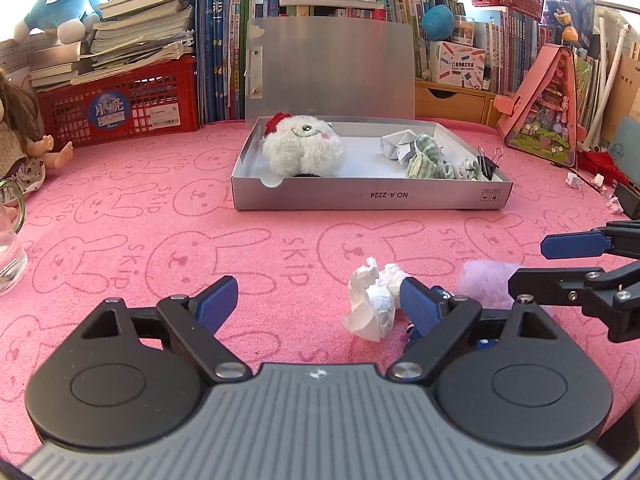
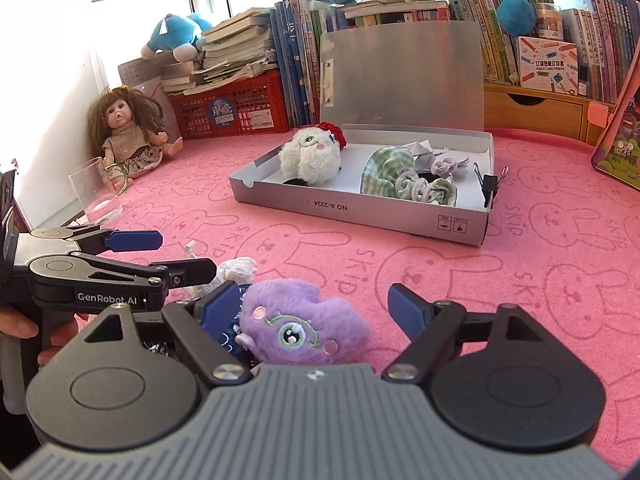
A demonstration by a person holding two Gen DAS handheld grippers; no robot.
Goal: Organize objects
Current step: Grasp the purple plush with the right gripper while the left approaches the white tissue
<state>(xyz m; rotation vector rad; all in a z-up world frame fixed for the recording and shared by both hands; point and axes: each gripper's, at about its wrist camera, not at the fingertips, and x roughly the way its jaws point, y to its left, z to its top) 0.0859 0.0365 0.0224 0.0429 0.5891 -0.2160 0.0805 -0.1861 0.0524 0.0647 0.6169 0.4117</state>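
An open silver box (image 1: 372, 199) (image 2: 360, 206) sits on the pink rabbit-print cloth, holding a white plush (image 1: 302, 145) (image 2: 311, 154), green checked cloth (image 1: 424, 158) (image 2: 394, 176), folded paper and a binder clip (image 1: 490, 164) (image 2: 491, 184). A crumpled white tissue (image 1: 372, 302) (image 2: 236, 270) lies between the fingers of my open left gripper (image 1: 316, 302), close to its right finger. A purple plush (image 2: 304, 326) (image 1: 486, 284) lies between the fingers of my open right gripper (image 2: 316, 306). The left gripper also shows at the left of the right wrist view (image 2: 176, 254).
A doll (image 2: 128, 132) and a clear glass (image 2: 98, 192) stand at the left. A red crate (image 1: 120, 108) with stacked books, shelved books, plush toys and a pink triangular case (image 1: 548, 108) line the back edge. A dark blue item (image 2: 230, 328) lies beside the purple plush.
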